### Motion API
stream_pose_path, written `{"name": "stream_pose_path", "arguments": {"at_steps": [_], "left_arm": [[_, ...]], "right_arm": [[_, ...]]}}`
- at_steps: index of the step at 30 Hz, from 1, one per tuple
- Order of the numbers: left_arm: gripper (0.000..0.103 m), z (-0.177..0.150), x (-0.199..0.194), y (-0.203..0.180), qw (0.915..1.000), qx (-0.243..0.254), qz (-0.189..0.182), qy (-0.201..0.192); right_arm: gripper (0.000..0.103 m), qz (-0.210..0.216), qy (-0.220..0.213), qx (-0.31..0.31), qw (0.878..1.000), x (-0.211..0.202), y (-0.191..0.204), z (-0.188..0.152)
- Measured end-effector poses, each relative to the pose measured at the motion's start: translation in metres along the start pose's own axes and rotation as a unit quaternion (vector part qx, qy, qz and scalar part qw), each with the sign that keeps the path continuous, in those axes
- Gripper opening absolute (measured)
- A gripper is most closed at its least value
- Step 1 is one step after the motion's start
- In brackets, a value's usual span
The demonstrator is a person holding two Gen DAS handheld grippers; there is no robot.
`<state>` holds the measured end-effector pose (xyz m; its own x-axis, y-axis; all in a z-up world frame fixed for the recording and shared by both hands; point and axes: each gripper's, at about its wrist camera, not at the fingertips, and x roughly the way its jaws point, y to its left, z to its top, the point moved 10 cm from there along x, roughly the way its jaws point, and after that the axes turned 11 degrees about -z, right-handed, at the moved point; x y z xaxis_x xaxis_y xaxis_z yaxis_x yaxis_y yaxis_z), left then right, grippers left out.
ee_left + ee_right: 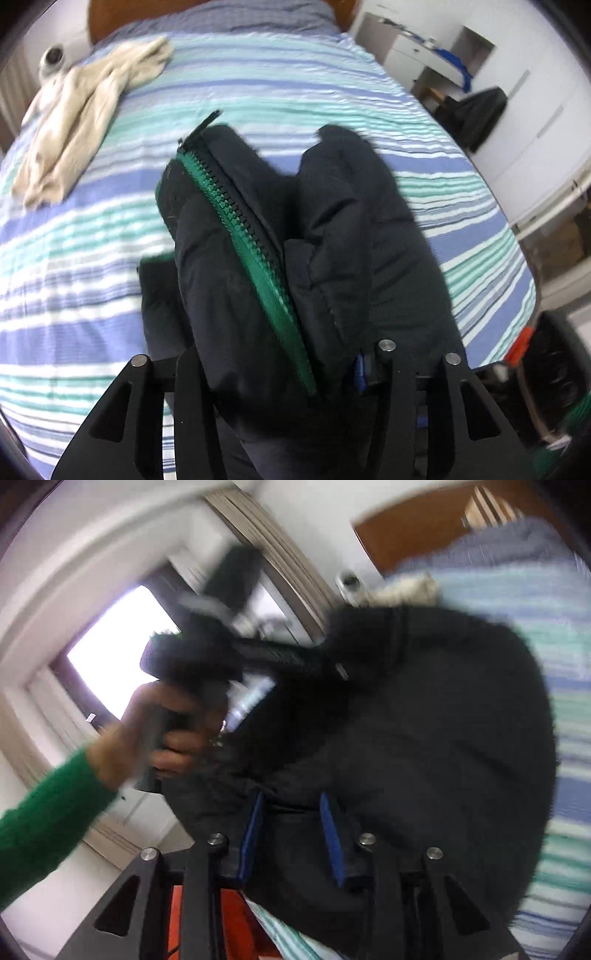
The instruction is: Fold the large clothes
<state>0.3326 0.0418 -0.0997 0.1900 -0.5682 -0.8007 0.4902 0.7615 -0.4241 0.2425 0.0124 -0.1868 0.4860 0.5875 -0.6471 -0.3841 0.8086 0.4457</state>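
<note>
Step in hand, as I judge it: carrying a dark padded jacket (295, 258) over the striped bed (92, 258), lifted between both grippers, ahead of laying it flat for the first fold. Both views are motion-blurred.

Left gripper (291, 369): jaws partly open around a thick bunch of the jacket's front edge, which fills the gap. The green zipper (251, 236) runs from the jaws up toward 11 o'clock. Whether the pads truly pinch is hidden by the cloth.

Right gripper (291, 834): jaws narrow, the blue pads (332, 838) pressed into a dark fold of the same jacket, which billows up toward 1 o'clock, clear of the bed.

In the right wrist view, a hand (173, 731) in a green sleeve (44, 830) holds the left gripper at 9 o'clock.

A beige garment (85, 122) lies crumpled on the bed at 10 o'clock, well apart.

Next move calls for spreading the 2 grippers apart and lowering the jacket onto open bedspread, zipper side known, without dragging the beige piece.
</note>
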Motion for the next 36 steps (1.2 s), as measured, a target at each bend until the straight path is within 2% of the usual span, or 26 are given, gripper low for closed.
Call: {"name": "stream_pose_path", "arguments": {"at_steps": [6, 9, 13, 19, 22, 25, 28, 30, 33, 36], "left_arm": [[0.062, -0.014, 0.013, 0.045, 0.9957, -0.085, -0.029, -0.020], [0.067, -0.023, 0.023, 0.065, 0.9907, -0.124, -0.050, -0.026], [0.072, -0.035, 0.040, 0.079, 0.9817, -0.173, -0.070, -0.040], [0.076, -0.040, 0.054, 0.081, 0.9793, -0.186, -0.068, -0.043], [0.077, -0.044, 0.056, 0.078, 0.9804, -0.180, -0.065, -0.048], [0.077, -0.044, 0.056, 0.085, 0.9803, -0.179, -0.064, -0.055], [0.077, -0.045, 0.057, 0.087, 0.9765, -0.188, -0.085, -0.064], [0.077, -0.046, 0.057, 0.088, 0.9754, -0.189, -0.092, -0.066], [0.077, -0.048, 0.057, 0.089, 0.9753, -0.188, -0.095, -0.065], [0.078, -0.046, 0.056, 0.086, 0.9752, -0.188, -0.097, -0.065]], "right_arm": [[0.022, -0.047, 0.026, -0.021, 0.998, 0.049, -0.001, -0.010], [0.020, -0.068, 0.035, -0.038, 0.996, 0.064, -0.003, -0.014], [0.019, -0.074, 0.039, -0.041, 0.996, 0.075, -0.001, -0.016], [0.019, -0.085, 0.043, -0.050, 0.994, 0.078, 0.002, -0.017], [0.019, -0.096, 0.060, -0.055, 0.992, 0.073, 0.019, -0.010], [0.022, -0.102, 0.081, -0.032, 0.991, 0.053, 0.031, 0.007], [0.022, -0.106, 0.049, -0.011, 0.993, 0.016, 0.026, 0.045], [0.022, -0.134, 0.033, -0.008, 0.990, 0.002, 0.010, 0.078], [0.023, -0.183, 0.032, 0.001, 0.983, 0.006, -0.031, 0.130], [0.025, -0.260, 0.071, -0.031, 0.963, 0.038, -0.059, 0.160]]}}
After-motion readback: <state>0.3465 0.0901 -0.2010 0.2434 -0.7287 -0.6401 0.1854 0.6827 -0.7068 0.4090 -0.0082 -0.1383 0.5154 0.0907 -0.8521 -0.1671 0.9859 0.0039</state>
